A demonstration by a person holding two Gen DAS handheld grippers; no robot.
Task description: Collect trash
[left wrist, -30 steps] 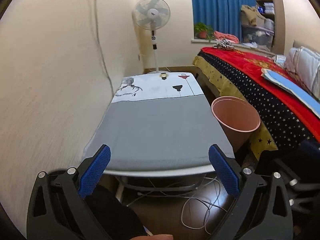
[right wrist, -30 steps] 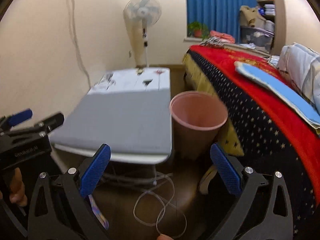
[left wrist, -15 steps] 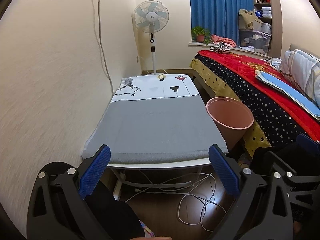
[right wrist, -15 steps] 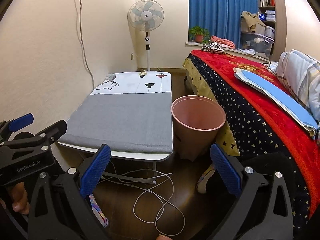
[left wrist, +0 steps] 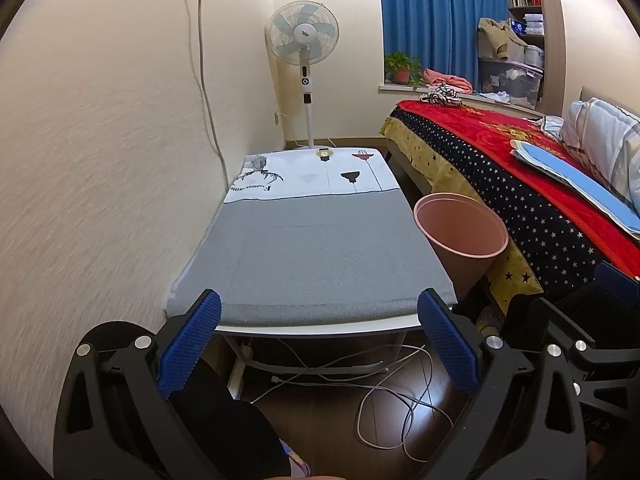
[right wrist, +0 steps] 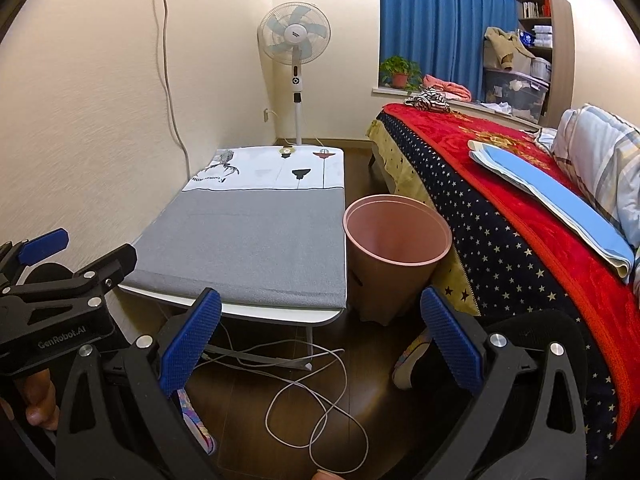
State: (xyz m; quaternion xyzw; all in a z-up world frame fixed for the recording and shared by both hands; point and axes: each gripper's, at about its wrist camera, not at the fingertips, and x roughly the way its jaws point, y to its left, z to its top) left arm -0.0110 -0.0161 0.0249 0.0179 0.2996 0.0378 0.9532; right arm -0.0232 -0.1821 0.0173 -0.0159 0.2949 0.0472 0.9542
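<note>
Right wrist | pink bin [right wrist: 396,240] beside table [right wrist: 248,248] | both jaws spread

My blue pads [right wrist: 192,344]: knobbly rubber. Pink bin [right wrist: 396,256]: smooth matt plastic. Low table [left wrist: 312,256]: grey felt-like cloth. Floor [right wrist: 248,400]: glossy dark wood.

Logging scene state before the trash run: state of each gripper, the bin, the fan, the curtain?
left hand-held gripper: open, holding nothing.
right hand-held gripper: open, holding nothing.
pink bin: upright on the floor between table and bed; no trash visible inside.
fan: upright; blades sharp, apparently not spinning.
blue curtain: drawn shut.
white cable: loose, looped on the floor.
</note>
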